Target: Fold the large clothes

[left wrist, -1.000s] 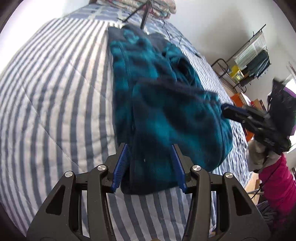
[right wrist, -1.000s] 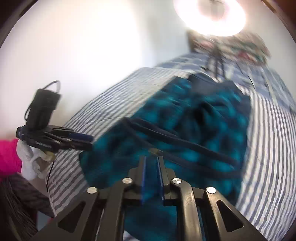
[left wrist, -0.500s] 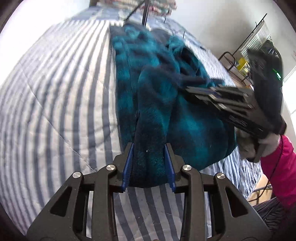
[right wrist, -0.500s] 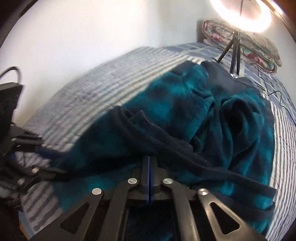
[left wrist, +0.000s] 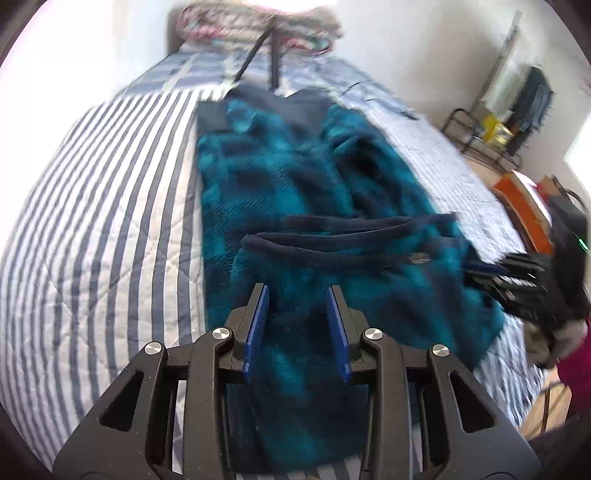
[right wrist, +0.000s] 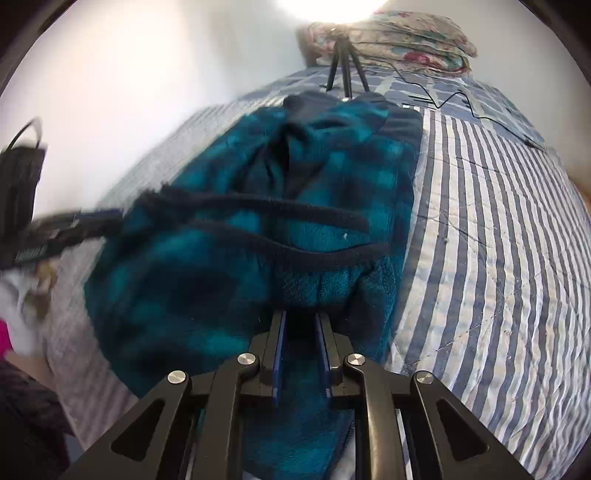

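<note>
Left gripper (left wrist: 298, 291) jaws parted over teal fleece garment (left wrist: 295, 192); right gripper (right wrist: 299, 317) narrowly parted, fleece between; striped bedspread (left wrist: 110, 192) beneath

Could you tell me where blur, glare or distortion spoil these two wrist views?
Left wrist view: the other gripper at the right edge is motion-smeared; the striped bedspread bows from the fisheye. Right wrist view: a bright light blows out the top edge; the teal fleece garment smears at left.
</note>
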